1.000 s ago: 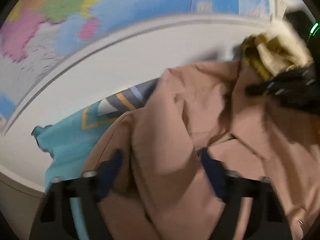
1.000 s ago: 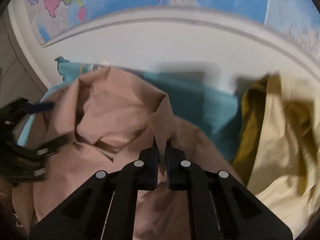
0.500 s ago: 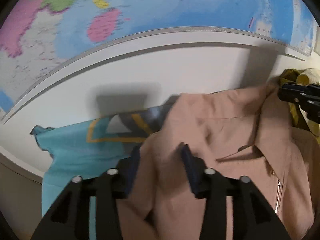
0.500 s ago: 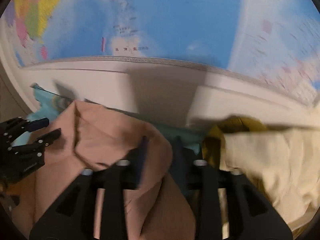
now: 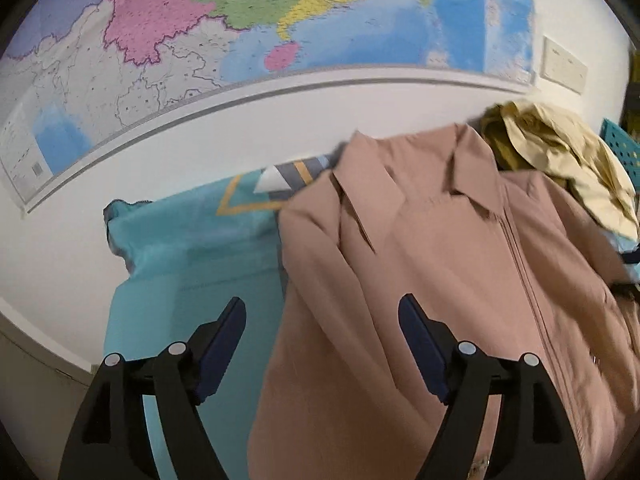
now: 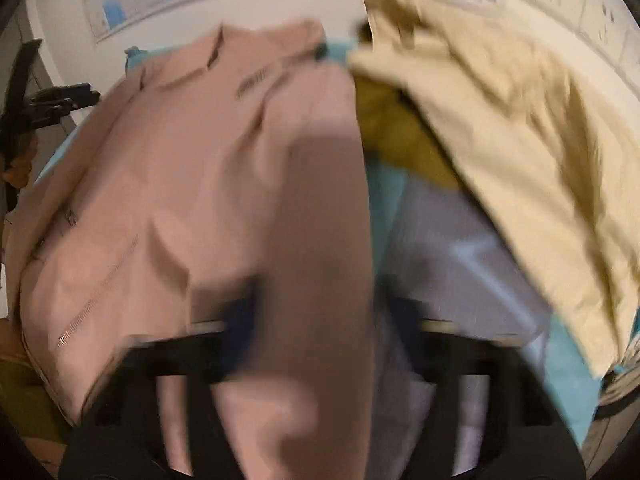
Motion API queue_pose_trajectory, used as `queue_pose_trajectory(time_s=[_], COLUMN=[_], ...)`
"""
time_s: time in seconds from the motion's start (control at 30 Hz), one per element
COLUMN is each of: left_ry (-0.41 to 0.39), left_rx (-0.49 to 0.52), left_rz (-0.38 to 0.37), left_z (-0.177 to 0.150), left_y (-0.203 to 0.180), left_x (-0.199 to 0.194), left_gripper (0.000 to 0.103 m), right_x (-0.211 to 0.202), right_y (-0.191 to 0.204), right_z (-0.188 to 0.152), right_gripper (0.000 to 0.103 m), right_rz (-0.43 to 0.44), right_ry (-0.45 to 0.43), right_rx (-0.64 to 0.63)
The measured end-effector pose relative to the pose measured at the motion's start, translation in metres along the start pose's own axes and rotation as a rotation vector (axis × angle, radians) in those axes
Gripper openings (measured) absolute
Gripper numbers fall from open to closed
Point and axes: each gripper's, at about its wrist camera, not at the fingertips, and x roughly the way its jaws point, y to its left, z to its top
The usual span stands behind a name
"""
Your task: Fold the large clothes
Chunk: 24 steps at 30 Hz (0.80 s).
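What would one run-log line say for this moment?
left tool: opening over pink jacket | right tool: closing, jacket sleeve between | cream garment: crumpled alongside

Jacket [image 5: 460, 280] spread on a patterned sheet [image 5: 192, 248], collar toward the wall. Second crumpled garment [image 5: 560, 160] just right of the collar, touching it, also on the sheet [image 6: 460, 248]. Map [image 5: 240, 40] on the wall behind both. Basket [image 5: 624, 148] at far right, behind the crumpled garment [image 6: 500, 120].
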Motion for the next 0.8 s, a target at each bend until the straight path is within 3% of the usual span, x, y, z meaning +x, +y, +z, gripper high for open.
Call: queue_pose_trajectory(time_s=[0.03, 0.17, 0.23, 0.3, 0.37, 0.4, 0.43, 0.47, 0.57, 0.63, 0.7, 0.8], left_ry=[-0.001, 0.003, 0.010, 0.020, 0.037, 0.041, 0.043, 0.045, 0.037, 0.022, 0.009, -0.020], left_rx=[0.004, -0.010, -0.018, -0.035, -0.055, -0.058, -0.062, -0.064, -0.056, -0.041, -0.031, -0.012], left_rz=[0.003, 0.002, 0.011, 0.000, -0.005, -0.002, 0.001, 0.000, 0.009, 0.027, 0.020, 0.054], left_z=[-0.003, -0.010, -0.010, -0.011, -0.013, -0.015, -0.017, -0.018, -0.015, -0.005, 0.005, 0.024], left_y=[-0.001, -0.002, -0.001, 0.001, 0.003, 0.004, 0.005, 0.006, 0.008, 0.006, 0.004, -0.003], left_x=[-0.002, 0.002, 0.005, 0.008, 0.014, 0.015, 0.017, 0.018, 0.018, 0.019, 0.022, 0.032], left_gripper=[0.077, 0.077, 0.077, 0.077, 0.077, 0.077, 0.077, 0.077, 0.077, 0.079, 0.080, 0.080], right_x=[-0.001, -0.072, -0.089, -0.078, -0.055, -0.043, -0.040, -0.044, -0.073, -0.079, -0.066, -0.036], right_y=[-0.006, -0.063, -0.094, -0.105, -0.107, -0.108, -0.106, -0.104, -0.067, -0.035, 0.004, 0.040], right_z=[-0.002, 0.013, 0.019, 0.020, 0.019, 0.018, 0.015, 0.011, 0.015, 0.024, 0.038, 0.053], right_gripper=[0.001, 0.001, 0.001, 0.002, 0.015, 0.017, 0.019, 0.031, 0.049, 0.048, 0.049, 0.048], right_rz=[0.010, 0.017, -0.030, -0.124, -0.192, -0.209, -0.213, -0.217, -0.244, -0.211, -0.231, -0.257], right_ry=[0.007, -0.212, -0.258, -0.200, -0.128, -0.088, -0.081, -0.095, -0.256, -0.291, -0.262, -0.214], right_rx=[0.033, 0.194, 0.272, 0.249, 0.264, 0.265, 0.272, 0.279, 0.172, 0.055, -0.096, -0.224])
